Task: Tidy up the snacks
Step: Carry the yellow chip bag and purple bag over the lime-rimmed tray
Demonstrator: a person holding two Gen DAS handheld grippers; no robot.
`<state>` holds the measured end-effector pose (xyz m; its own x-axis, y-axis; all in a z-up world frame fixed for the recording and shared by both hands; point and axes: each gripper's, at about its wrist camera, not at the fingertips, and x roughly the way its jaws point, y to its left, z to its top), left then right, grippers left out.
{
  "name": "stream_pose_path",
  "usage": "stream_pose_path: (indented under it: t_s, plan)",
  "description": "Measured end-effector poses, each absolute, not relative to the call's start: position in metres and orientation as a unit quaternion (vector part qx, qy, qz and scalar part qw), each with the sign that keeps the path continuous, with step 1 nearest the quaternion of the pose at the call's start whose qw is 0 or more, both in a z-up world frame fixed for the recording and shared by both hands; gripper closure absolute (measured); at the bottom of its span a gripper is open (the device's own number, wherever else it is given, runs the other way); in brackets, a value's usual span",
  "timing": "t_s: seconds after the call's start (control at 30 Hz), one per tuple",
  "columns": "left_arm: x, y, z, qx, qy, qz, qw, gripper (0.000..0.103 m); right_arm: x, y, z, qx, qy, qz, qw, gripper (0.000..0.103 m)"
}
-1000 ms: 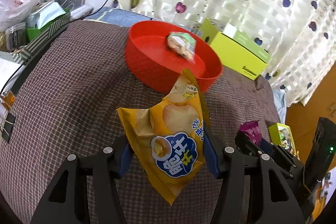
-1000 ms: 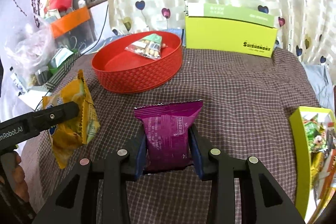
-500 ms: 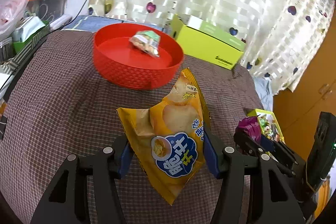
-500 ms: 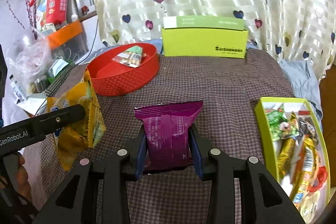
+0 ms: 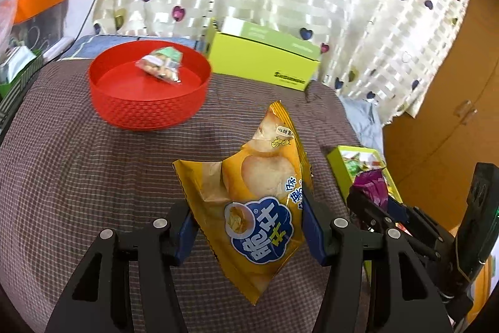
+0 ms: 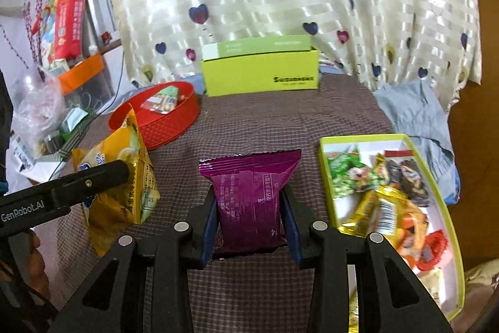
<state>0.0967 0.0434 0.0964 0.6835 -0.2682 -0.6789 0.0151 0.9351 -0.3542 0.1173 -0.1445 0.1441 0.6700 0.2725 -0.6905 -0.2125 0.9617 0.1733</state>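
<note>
Two grippers, each holding one packet. Farthest left on the checked counter (image 6: 312, 127) stands one red round basket (image 6: 174, 127), with a single small clear packet of nuts (image 6: 163, 102) lying in it. Near it, the left gripper (image 5: 249, 227) has its fingers (image 5: 312, 223) pressed against both sides of one yellow chip bag (image 5: 255, 192), held clear above the cloth; the bag's long axis runs tilted, its narrow top corner pointing up and away toward the curtain, its bottom corner hanging toward the camera. In the middle, the right gripper (image 6: 251, 223) has its fingers (image 6: 209, 223) closed on one purple packet (image 6: 249, 202), held upright with its crimped top edge pointing away. Behind, one closed lime-green box (image 6: 260, 74) stands at the counter's far edge. On the right lies one open lime-green tray (image 6: 449, 208) filled with mixed wrapped snacks, too jumbled to count.
</note>
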Motion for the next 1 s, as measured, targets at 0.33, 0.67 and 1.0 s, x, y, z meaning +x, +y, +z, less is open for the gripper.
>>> stream_pose_path:
  t_s: [0.33, 0.67, 1.0]
  plan:
    - [0.095, 0.005, 0.104, -0.147, 0.390, -0.111, 0.902, 0.045, 0.105, -0.178, 0.151, 0.050, 0.375, 0.106, 0.920, 0.067]
    - [0.098, -0.024, 0.110, -0.134, 0.390, -0.136, 0.901, 0.045, 0.097, -0.204, 0.155, 0.058, 0.372, 0.081, 0.923, 0.067]
    - [0.111, -0.058, 0.114, -0.122, 0.393, -0.174, 0.895, 0.045, 0.088, -0.245, 0.153, 0.066, 0.374, 0.042, 0.924, 0.067]
